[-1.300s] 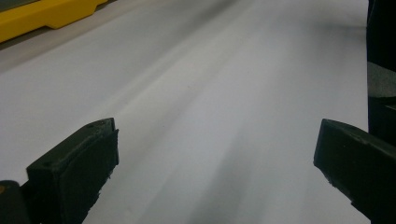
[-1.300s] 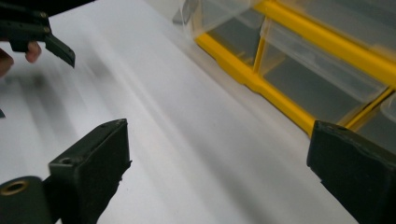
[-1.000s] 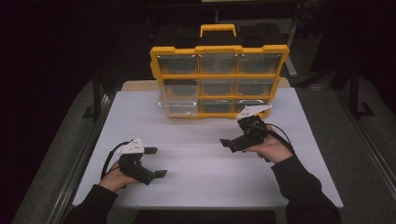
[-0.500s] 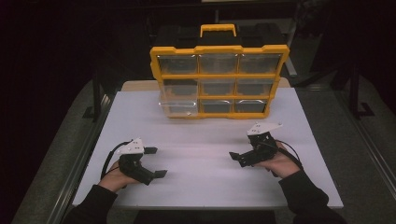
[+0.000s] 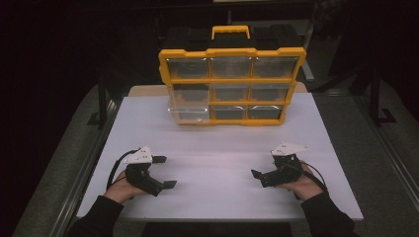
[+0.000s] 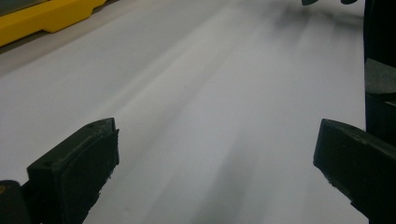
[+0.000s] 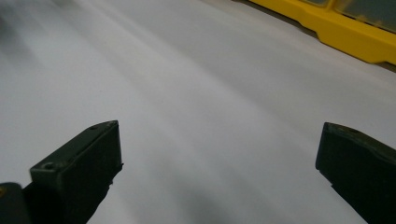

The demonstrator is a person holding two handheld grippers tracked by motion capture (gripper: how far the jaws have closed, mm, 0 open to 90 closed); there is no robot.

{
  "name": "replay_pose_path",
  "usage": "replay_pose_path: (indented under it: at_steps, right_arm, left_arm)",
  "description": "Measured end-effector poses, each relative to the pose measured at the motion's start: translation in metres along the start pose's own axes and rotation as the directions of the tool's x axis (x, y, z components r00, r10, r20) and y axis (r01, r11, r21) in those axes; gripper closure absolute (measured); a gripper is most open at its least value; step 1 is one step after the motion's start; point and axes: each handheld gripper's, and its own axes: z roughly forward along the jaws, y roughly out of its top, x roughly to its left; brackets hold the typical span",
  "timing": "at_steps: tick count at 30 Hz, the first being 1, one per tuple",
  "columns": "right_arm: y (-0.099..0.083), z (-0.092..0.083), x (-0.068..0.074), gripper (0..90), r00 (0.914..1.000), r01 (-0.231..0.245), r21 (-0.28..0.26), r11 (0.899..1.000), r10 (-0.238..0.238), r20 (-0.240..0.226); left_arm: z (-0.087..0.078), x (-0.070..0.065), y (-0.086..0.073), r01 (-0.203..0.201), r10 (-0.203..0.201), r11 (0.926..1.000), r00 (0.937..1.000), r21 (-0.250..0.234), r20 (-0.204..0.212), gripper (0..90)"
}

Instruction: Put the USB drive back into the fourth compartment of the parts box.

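A yellow organizer case (image 5: pixel 232 52) with clear drawers stands upright at the back of the white table (image 5: pixel 217 148). Its lower-left drawer (image 5: pixel 188 113) looks paler and seems to stick out a little. My left gripper (image 5: pixel 165 172) rests near the front left, open, with nothing between its jaws. My right gripper (image 5: pixel 264 166) rests near the front right, also open and empty. In the left gripper view the gripper (image 6: pixel 215 140) has its jaws wide apart over bare table, with the case's yellow base (image 6: pixel 46 18) at upper left. The right gripper view shows that gripper (image 7: pixel 217 140) the same way, the case's base (image 7: pixel 345 37) at upper right.
A black handle-topped box (image 5: pixel 230 34) sits behind the case. Metal rails (image 5: pixel 94 163) run along the table's left and right sides. Bare white surface lies between the grippers and the case.
My right gripper has drawn back from near the case's front to the near right part of the table. The left gripper has stayed put.
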Motion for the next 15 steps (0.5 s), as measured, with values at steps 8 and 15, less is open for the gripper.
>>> replay_pose_path:
  at_steps: [8,15]
  right_arm:
    - [-0.014,-0.003,-0.006,0.1,1.0000,0.000,0.014,1.000,0.000,0.005]
    - [-0.018,-0.001,-0.009,0.1,0.9999,0.011,0.033,0.999,-0.012,0.006]
  left_arm:
    - [0.000,0.000,-0.001,0.002,-0.002,1.0000,1.0000,-0.003,-0.005,0.0]
    - [0.001,0.000,-0.002,0.002,-0.002,1.0000,1.0000,0.000,-0.005,0.0]
